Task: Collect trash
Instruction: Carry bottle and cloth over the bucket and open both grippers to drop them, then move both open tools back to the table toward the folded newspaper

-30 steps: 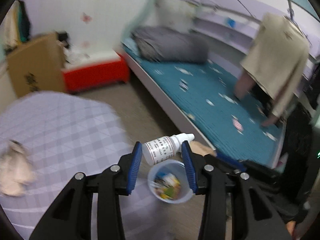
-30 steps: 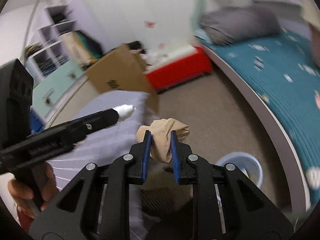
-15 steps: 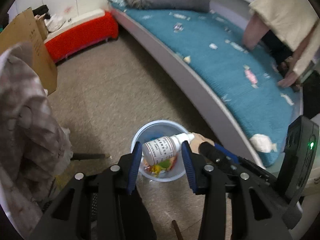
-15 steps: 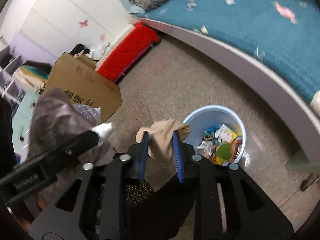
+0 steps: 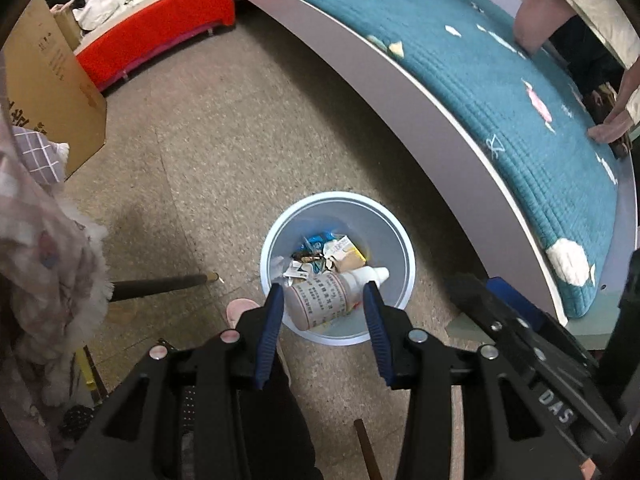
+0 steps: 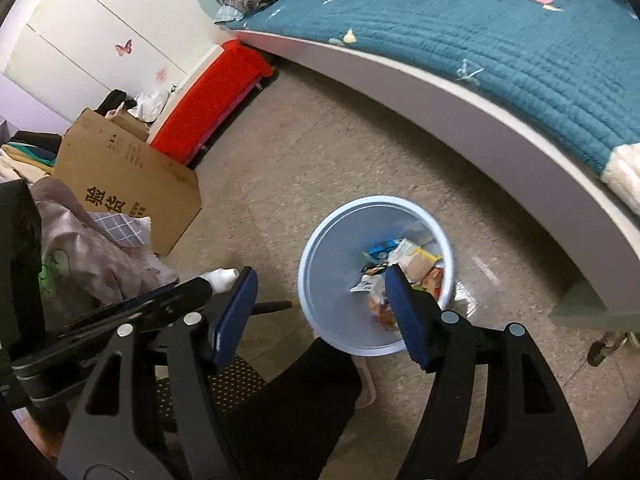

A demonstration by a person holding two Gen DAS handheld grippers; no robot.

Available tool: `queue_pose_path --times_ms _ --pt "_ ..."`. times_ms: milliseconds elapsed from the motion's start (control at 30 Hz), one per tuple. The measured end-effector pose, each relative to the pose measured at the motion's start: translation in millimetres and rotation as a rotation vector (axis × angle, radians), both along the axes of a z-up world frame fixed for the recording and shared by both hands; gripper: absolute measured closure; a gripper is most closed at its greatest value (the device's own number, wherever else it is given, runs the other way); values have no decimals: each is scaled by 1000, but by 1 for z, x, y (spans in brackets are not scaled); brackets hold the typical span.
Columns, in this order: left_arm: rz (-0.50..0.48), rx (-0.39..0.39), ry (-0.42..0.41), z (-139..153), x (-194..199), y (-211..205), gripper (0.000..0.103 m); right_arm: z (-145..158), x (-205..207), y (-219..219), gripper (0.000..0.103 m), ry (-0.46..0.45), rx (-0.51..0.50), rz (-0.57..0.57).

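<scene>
**Bottle held over the bin, right claw spreading empty**

Small white plastic bottle with printed label and white cap [image 5: 332,294], lying crosswise, pinched between the blue pads of the left gripper [image 5: 324,312] directly above the round pale-blue plastic waste bin [image 5: 394,240]. In the bin: a heap of colourful wrappers and paper scraps [image 5: 328,254] at the bottom. Bin standing on the speckled beige floor [image 5: 224,148], near the grey frame of the bed with the teal quilted cover [image 5: 492,80] on the right.

Right gripper [image 6: 320,296] hanging over the near rim of the same bin [image 6: 332,240], jaws opening, spread wide, nothing between the blue pads. Beside it on the left, the left gripper's black arm with the bottle's white cap [image 6: 220,278] showing at its tip.

Farther left: brown cardboard box with black print [image 6: 124,184], partly behind a crumpled checked cloth [image 6: 120,228]. Far beyond: low red-covered bench [image 6: 216,96] against the white wall. Near bottom of both views: a person's dark trouser leg [image 6: 296,408].
</scene>
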State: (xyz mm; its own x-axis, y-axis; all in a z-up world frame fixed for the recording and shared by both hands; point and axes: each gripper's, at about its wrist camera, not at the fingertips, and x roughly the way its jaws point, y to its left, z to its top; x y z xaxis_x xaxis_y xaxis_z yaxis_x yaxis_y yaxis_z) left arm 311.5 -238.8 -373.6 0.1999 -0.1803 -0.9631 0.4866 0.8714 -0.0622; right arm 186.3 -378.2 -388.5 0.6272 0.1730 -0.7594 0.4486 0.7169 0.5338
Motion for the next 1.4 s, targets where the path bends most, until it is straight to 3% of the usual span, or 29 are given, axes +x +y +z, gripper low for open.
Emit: queue_pose_path --times_ms 300,333,367,400,767,967,1167,1300,1400 --pt "-42 -48 -3 8 -2 -21 59 26 -36 -14 35 -102 -86 -139" --pt "-42 -63 -2 11 -2 -23 53 29 -39 -14 35 -112 -93 -149" --pt "-38 -73 -2 12 -2 -24 34 32 -43 -16 35 -120 -100 -159" --pt "-23 -76 -21 17 -2 -24 29 33 -44 -17 35 -121 -102 -164" --pt "-12 -110 -59 55 -28 -10 29 57 -62 -11 35 -137 -87 -141" --pt "-25 -153 -183 112 -61 6 28 98 -82 1 34 -221 -94 -130" --pt "-56 -225 -360 197 -90 45 23 156 -93 26 32 -325 -126 -70" --pt "-2 -289 -439 247 -92 104 19 198 -85 63 31 -399 -145 34" --pt "88 -265 -478 267 -84 159 19 223 -70 98 30 -426 -166 122"
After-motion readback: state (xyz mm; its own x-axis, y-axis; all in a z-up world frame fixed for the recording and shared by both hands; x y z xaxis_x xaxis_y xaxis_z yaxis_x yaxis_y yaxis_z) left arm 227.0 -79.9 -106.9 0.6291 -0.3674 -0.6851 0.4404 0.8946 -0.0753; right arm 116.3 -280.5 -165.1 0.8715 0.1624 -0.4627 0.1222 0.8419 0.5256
